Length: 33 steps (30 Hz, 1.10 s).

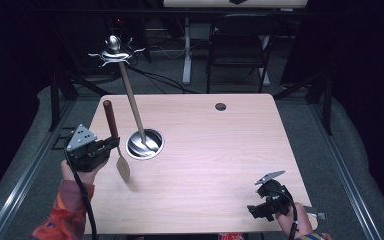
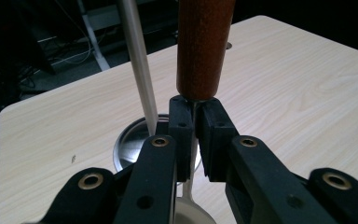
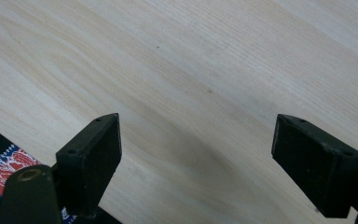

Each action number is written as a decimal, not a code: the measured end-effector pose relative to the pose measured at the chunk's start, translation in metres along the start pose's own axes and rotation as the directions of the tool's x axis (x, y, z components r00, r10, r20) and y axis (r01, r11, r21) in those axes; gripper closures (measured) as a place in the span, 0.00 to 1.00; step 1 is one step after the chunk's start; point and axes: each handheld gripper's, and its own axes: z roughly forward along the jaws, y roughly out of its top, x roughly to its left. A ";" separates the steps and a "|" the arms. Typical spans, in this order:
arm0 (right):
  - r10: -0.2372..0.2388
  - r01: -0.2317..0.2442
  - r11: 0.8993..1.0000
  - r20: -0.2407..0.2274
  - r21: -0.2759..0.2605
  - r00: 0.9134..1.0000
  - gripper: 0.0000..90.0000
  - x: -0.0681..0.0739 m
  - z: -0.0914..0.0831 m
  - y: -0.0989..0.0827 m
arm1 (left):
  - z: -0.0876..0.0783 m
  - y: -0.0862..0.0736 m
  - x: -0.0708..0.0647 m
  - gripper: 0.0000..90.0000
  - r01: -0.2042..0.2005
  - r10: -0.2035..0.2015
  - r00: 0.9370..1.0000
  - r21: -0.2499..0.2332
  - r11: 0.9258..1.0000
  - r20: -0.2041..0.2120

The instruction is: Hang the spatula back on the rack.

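Table (image 1: 220,150): light wood top with a small round hole near its far edge; a person's forearms come in at the near side.
Rack (image 1: 115,50): metal stand with hooked arms at the top, its slim pole rising tilted from a round steel base (image 1: 145,144) on the left part of the table.
Spoon (image 1: 116,140): brown wooden handle up, pale metal bowl down, held nearly upright above the table just left of the steel base.
Left gripper (image 1: 111,145): jaws closed tight on the spoon's thin metal neck just below the wooden handle; in the left gripper view the pole stands just behind.
Right gripper (image 1: 252,210): near right corner of the table, jaws spread wide, nothing between them, bare wood below.
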 end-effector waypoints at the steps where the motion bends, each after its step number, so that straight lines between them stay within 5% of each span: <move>1: 0.000 0.000 1.000 0.001 0.002 1.000 0.17 0.000 0.000 0.000 | 0.001 0.000 0.001 0.94 0.004 -0.004 1.000 0.002 1.000 -0.003; 33: 0.024 -0.024 1.000 0.025 0.000 0.999 0.17 -0.001 0.001 -0.002 | 0.013 0.017 0.020 0.94 0.029 -0.031 0.997 -0.042 0.999 -0.064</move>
